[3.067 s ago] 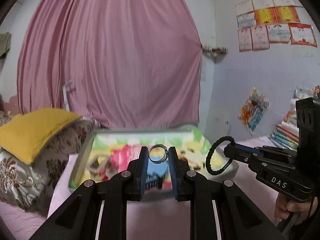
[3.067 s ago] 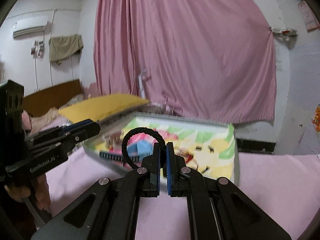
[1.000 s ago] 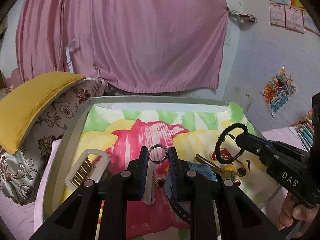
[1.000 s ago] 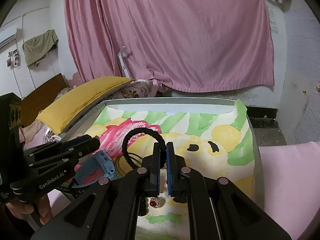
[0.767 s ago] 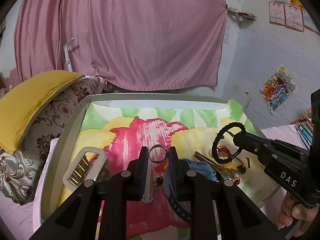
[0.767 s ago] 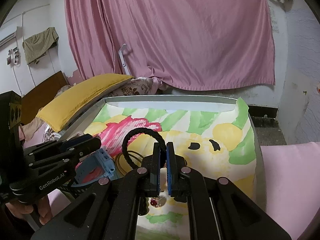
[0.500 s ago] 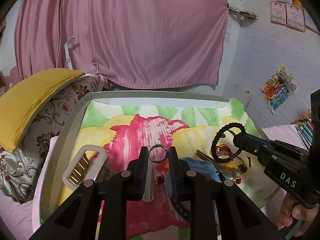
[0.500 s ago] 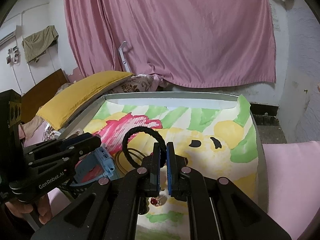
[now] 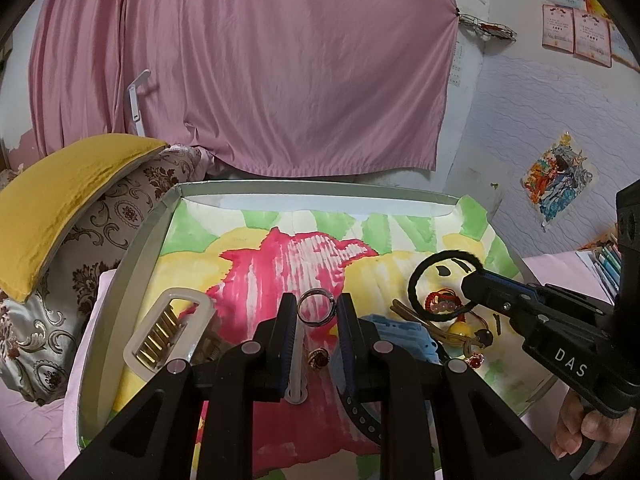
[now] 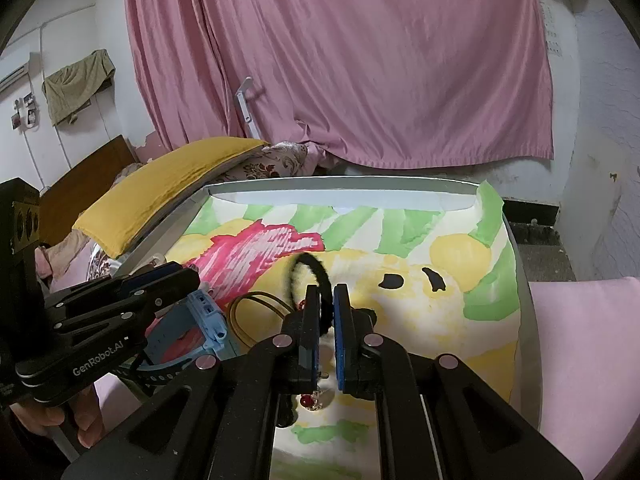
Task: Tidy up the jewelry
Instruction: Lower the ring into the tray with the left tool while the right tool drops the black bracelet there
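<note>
Your left gripper point(image 9: 317, 309) holds the ring point(image 9: 316, 307) between its fingers, above the tray point(image 9: 132, 240). In the tray, the comb point(image 9: 160, 332) lies to the left, the watch point(image 9: 404, 334) just right of centre. Your right gripper point(image 10: 327, 300), further right, has the hair tie point(image 10: 310, 276) between its fingers. The pillow point(image 9: 52, 200) lies left of the tray, the curtain point(image 9: 240, 60) behind it.
</note>
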Available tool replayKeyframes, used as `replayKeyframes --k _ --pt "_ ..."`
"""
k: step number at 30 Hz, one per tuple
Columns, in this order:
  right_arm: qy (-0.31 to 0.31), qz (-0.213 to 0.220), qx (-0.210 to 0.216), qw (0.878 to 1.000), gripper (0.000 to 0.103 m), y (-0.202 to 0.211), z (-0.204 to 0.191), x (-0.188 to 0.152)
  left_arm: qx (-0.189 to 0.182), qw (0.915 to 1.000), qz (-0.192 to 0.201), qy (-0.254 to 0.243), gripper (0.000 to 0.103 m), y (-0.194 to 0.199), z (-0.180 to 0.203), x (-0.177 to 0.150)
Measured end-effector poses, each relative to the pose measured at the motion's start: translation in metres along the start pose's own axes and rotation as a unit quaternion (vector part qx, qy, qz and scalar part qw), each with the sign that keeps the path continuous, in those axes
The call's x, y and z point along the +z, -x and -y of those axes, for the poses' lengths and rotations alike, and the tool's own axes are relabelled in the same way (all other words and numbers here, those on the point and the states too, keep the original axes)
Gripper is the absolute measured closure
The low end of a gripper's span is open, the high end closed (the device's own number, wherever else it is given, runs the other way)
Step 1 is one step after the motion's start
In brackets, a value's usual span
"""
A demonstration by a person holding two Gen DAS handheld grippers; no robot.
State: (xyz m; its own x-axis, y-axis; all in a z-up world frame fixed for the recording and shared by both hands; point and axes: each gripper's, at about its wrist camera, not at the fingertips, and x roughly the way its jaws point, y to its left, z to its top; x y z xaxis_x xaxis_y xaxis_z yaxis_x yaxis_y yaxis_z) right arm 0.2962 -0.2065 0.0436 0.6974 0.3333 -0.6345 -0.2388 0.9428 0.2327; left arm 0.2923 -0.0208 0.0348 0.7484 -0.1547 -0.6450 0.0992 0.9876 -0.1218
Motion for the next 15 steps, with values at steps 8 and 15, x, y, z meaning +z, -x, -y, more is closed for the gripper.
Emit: replayKeyframes --k 8,15 --pt "-0.002 -0.001 0.001 1.0 0.094 0.0003 0.0006 -0.0002 -0.002 1.0 0.0 0.002 0.084 0.0001 -0.0007 0.0001" --pt "-0.002 0.004 0.001 1.0 0.074 0.003 -0.0012 -0.0035 0.0 1.0 0.002 0.001 0.084 0.0004 -0.0003 -0.0002"
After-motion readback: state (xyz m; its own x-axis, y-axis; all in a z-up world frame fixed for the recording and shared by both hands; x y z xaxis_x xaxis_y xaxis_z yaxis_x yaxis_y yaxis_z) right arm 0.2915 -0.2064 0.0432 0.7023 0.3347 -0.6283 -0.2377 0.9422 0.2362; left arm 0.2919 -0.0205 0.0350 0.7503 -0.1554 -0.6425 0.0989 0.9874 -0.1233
